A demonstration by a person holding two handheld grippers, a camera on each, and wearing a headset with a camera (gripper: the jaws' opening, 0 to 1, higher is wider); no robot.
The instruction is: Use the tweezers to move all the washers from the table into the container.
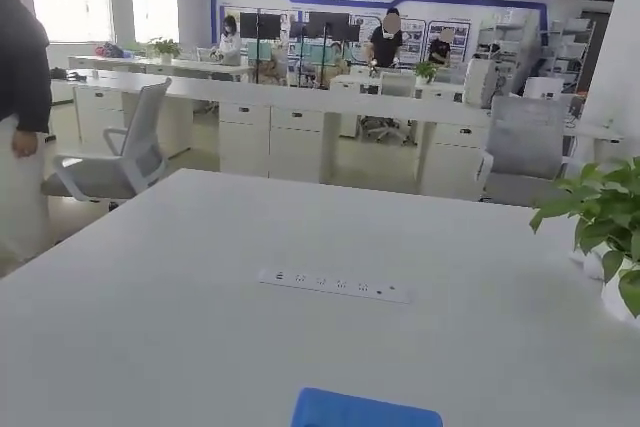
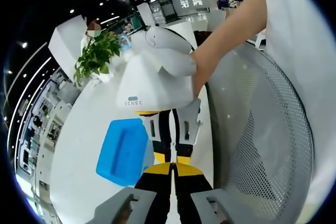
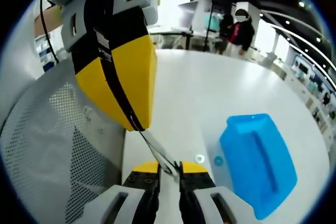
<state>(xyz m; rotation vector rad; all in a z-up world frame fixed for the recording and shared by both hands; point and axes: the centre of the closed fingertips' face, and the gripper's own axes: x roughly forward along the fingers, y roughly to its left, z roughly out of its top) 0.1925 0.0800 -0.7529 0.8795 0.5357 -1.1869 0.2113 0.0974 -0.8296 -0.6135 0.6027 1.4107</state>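
Observation:
Thin metal tweezers (image 3: 157,150) run between the tips of both grippers. My right gripper (image 3: 169,174) is shut on their near end. My left gripper (image 3: 137,125), with big yellow jaws pressed together, holds their far end. In the left gripper view my left gripper (image 2: 170,169) meets the right gripper (image 2: 171,156) tip to tip, with a hand on the right gripper's white body. Two small washers (image 3: 199,158) lie on the white table (image 3: 210,93) beside the blue container (image 3: 257,161). The container (image 2: 123,150) also shows at the head view's bottom edge (image 1: 365,409).
A mesh-backed chair (image 2: 262,145) stands close to the table's near edge. A potted plant (image 1: 605,217) sits at the table's right side, and a power strip (image 1: 335,285) is set into its middle. Office chairs, desks and people are beyond the table.

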